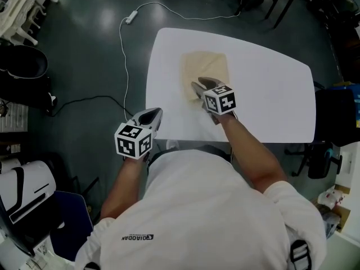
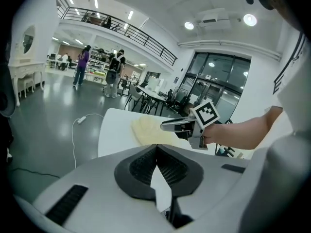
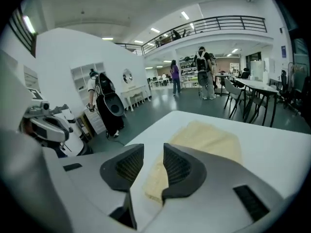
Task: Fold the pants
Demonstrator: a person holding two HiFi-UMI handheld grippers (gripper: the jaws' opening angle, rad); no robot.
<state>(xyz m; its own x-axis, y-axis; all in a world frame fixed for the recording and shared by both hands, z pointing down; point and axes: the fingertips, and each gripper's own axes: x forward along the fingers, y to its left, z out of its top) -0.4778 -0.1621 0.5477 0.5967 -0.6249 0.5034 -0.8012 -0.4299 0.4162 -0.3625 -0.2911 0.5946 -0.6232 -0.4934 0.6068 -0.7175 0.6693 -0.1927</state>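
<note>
Jaws first: the right gripper (image 1: 201,85) has its jaws parted, with a clear gap and nothing pinched. Through that gap its own view shows the near edge of the pants (image 3: 209,137) and some bare tabletop. The left gripper (image 1: 153,114) is clenched tip to tip, with nothing between the pads.

Right forearm reaches out over the white table (image 1: 270,94), nose tilted down, over the 6 o'clock edge of the cloth. Left hand hangs back at 8 o'clock of the right, just off the table's near-left corner and over the floor.

The pants are a folded beige bundle at the tabletop's 11 o'clock. Bare white surface spreads toward 3 o'clock. A white cable (image 1: 124,55) trails across the floor past the 9 o'clock edge.
</note>
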